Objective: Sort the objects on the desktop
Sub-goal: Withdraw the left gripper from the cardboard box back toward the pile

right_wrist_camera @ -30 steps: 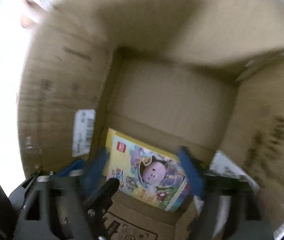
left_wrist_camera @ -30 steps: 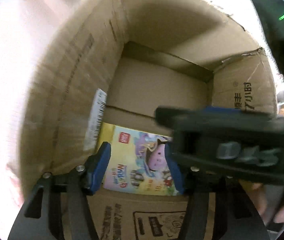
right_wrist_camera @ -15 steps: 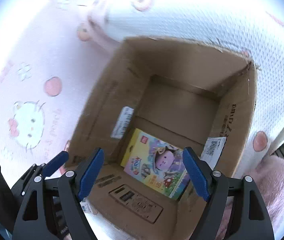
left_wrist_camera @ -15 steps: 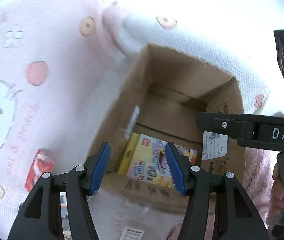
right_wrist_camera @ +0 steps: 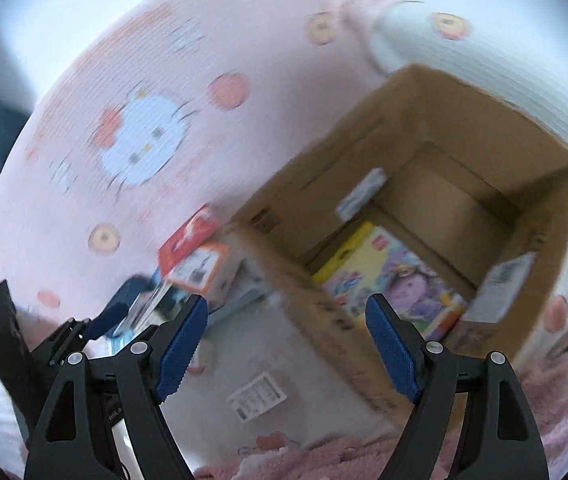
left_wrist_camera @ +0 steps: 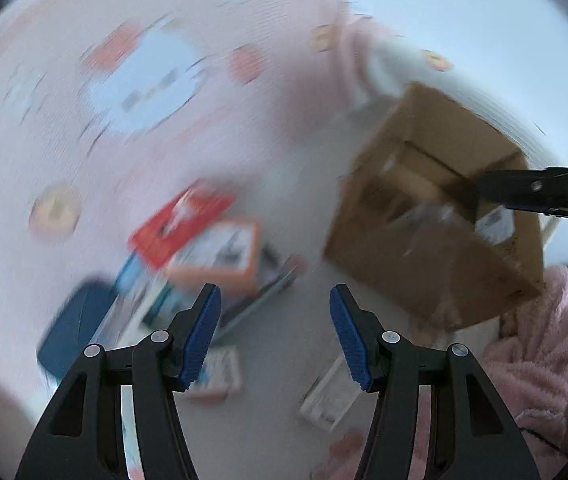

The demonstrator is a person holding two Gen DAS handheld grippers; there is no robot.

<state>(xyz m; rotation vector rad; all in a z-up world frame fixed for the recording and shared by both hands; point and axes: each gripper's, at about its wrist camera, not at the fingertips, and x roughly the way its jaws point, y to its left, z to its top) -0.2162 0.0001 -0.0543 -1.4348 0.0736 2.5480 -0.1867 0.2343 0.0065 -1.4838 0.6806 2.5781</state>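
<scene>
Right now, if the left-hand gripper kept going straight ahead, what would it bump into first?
Probably the bare pink patterned cloth. The open left gripper aims between the pile of small boxes and the brown cardboard box; blur hides depth.

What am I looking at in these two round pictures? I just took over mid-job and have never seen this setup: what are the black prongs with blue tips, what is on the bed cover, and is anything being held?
No robot arm here: a person carries a two-finger tool in each hand, and each tool has a fisheye camera looking along its fingers. One picture is from the left tool, the other from the right tool. The blue tips are the finger pads. Both tools are open and hold nothing.

Below is a pink cartoon-print cover. On it stands an open cardboard box with a colourful picture box lying inside. Left of the cardboard box lies a loose pile: a red box, an orange-edged box and more, too blurred to name. The left view is motion-blurred.
</scene>
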